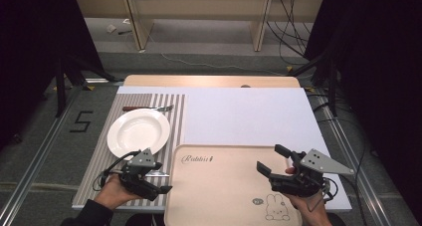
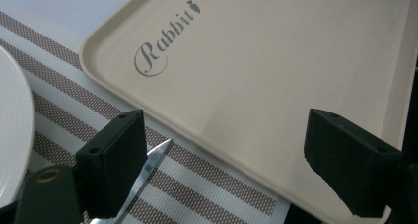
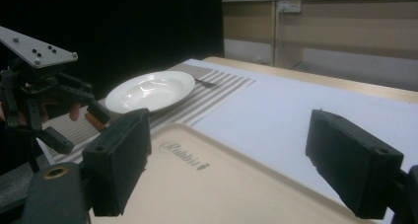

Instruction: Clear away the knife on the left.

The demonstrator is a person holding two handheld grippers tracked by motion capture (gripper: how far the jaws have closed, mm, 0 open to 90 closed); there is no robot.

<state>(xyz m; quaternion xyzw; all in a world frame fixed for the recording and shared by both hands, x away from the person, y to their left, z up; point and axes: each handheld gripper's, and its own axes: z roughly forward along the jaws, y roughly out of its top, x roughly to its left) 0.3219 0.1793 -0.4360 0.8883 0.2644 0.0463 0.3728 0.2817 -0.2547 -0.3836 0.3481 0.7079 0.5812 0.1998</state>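
Both grippers hovered open at the tray.
The left gripper [image 1: 149,178], jaws wide, hung beside a knife [image 2: 148,172]; the right gripper [image 1: 273,162], also wide, hung over the beige tray [image 1: 219,186].

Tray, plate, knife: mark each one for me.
tray [image 1: 224,186]: high view, bare middle of its floor.
plate [image 1: 137,131]: high view, centre of its bowl.
knife [image 2: 150,162]: left gripper view, shiny blade near the tip.
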